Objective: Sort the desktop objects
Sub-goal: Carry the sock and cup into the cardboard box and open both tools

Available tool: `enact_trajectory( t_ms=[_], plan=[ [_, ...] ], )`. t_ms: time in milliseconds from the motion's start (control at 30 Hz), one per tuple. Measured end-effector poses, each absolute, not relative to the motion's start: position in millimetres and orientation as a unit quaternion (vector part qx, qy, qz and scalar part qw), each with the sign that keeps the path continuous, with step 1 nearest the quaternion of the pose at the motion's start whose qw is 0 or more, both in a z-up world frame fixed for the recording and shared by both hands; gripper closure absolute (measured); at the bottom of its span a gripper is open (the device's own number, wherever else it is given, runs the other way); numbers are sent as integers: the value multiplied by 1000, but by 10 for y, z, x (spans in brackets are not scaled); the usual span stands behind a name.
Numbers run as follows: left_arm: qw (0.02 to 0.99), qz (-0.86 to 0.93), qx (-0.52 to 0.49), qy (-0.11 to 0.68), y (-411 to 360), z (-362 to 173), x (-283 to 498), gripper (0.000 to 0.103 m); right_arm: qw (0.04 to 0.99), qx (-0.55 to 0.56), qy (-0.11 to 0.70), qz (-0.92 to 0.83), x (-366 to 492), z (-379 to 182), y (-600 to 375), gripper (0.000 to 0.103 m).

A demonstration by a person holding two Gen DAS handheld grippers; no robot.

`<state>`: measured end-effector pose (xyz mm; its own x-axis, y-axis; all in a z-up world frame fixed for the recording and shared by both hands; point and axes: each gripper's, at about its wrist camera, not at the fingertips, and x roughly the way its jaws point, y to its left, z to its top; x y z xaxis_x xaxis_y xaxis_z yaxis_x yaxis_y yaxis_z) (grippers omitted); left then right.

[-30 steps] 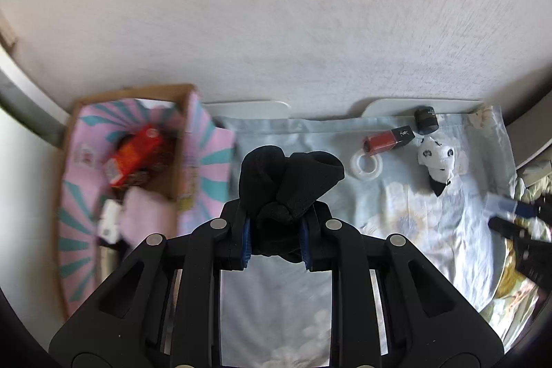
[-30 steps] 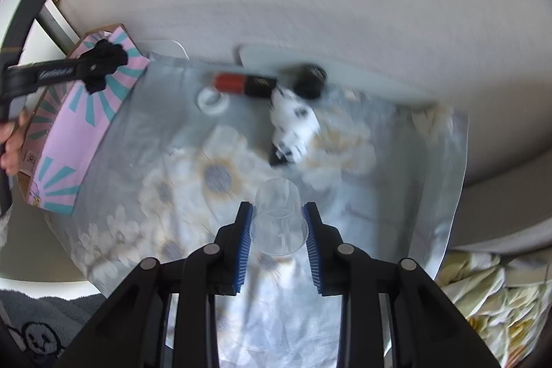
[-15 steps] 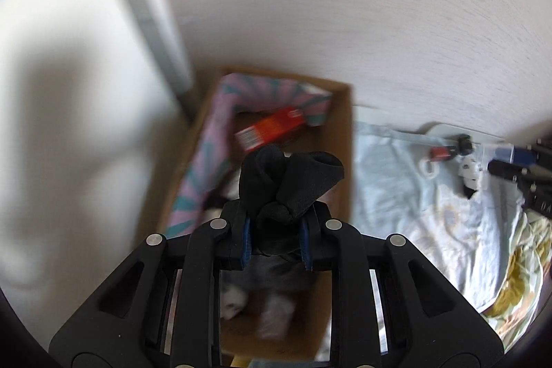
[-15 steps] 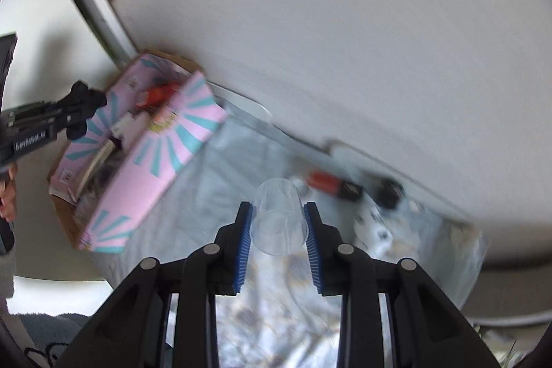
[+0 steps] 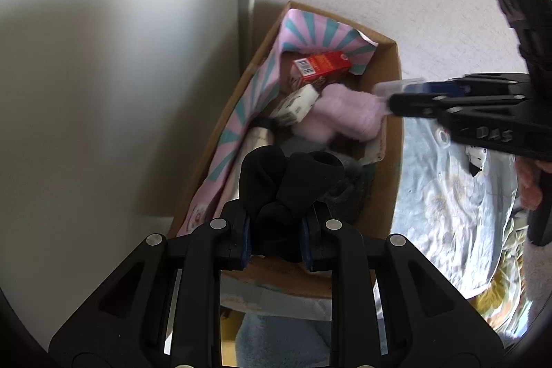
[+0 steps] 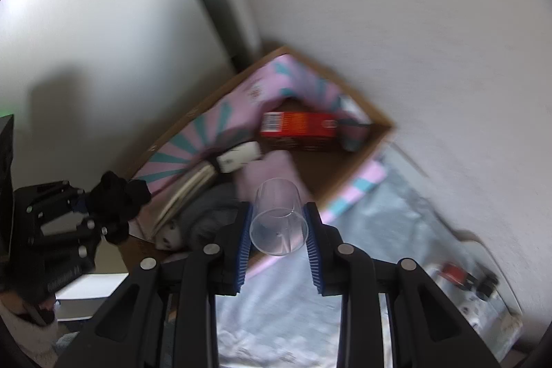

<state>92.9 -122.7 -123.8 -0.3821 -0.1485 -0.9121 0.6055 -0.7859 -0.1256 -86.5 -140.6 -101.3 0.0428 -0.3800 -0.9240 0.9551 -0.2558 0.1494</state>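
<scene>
A black bunched cloth (image 5: pixel 289 188) is clamped in the left gripper (image 5: pixel 276 242) above the cardboard box (image 5: pixel 390 195); a clear plastic cup (image 6: pixel 278 218) is pinched by the right gripper (image 6: pixel 278 238).

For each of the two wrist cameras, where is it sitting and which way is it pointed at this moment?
Left wrist: rides the left gripper, looking down into the cardboard box; its jaws pinch a black cloth. The right gripper crosses the right side.
Right wrist: rides the right gripper, aimed over the box corner; its jaws hold a clear cup. The left gripper shows at left.
Shared: the box, red carton, pink fluffy item, floral cloth.
</scene>
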Motion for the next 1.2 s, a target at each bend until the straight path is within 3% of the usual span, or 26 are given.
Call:
enact_trajectory(
  t_ms=[567,600,633,667,700,733,800,1200],
  plan=[
    [208,-807,504,229,-1149,-1364,877,82,543,487,318,-606,-577,-1174,-1779,76],
    [204,-807,504,228,-1148,-1355,863,79,540,485,320,-608,-575,-1178,-1786,76],
    [203,-807,506,227,-1148,-1352,850,65,539,482,323,-610,-571,-1182,-1800,76],
    [210,-803,512,221,-1150,-1352,830,32,538,481,326,-611,-566,-1189,-1814,75],
    [215,-803,512,216,-1150,-1349,825,17,537,479,330,-611,-561,-1198,-1829,61],
    [221,-807,506,207,-1142,-1331,828,0,533,473,338,-614,-548,-1202,-1841,34],
    [218,-821,487,202,-1126,-1278,844,0,527,458,346,-626,-537,-1192,-1846,0],
    [188,-823,490,215,-1093,-1314,719,1,504,434,277,-694,-811,-914,-1701,0]
  ],
)
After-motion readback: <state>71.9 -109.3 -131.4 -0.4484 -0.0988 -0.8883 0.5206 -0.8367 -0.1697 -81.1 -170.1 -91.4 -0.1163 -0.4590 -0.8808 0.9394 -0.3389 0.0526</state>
